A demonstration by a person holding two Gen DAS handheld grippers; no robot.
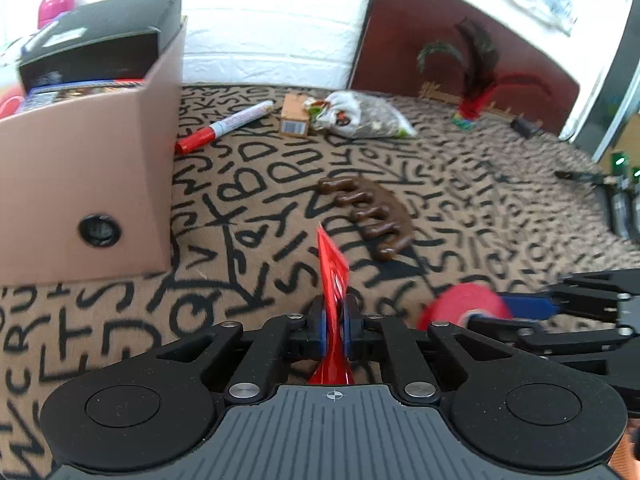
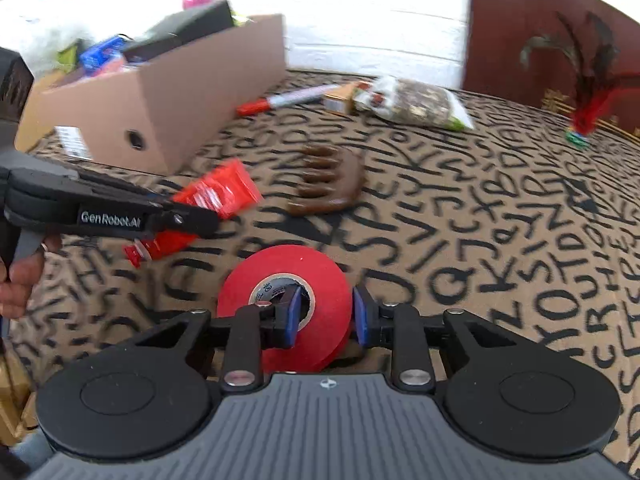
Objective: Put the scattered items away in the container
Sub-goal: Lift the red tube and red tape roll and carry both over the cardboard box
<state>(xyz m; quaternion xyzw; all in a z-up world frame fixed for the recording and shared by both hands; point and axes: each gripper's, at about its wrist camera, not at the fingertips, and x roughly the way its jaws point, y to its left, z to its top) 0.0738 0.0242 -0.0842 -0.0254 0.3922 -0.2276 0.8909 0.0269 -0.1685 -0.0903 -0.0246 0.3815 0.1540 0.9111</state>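
The cardboard box (image 1: 86, 184) stands at the left on the bench (image 1: 460, 216), which is covered by a letter-patterned cloth. It already holds a black carton (image 1: 100, 36), a pink item (image 1: 56, 2) and other packaged goods. A red-capped marker (image 1: 224, 126) lies just beside the box's right corner. To its right lie a small brown carton (image 1: 295, 118) and a clear bag of mixed contents (image 1: 366, 116), touching each other.

The left gripper (image 1: 333, 320) is closed on a red tube (image 1: 332, 268), held edge-up between its blue pads; in the right wrist view the tube (image 2: 200, 204) hangs above the cloth, clear of the box. A brown comb-like piece (image 1: 370, 216) lies on the cloth beyond it.

The right gripper (image 2: 326, 312) pinches the red tape roll (image 2: 280, 304): one finger sits inside the core, the other against the outer rim.

At far right a feather shuttlecock (image 1: 476, 92) stands near a dark red board (image 1: 400, 40).
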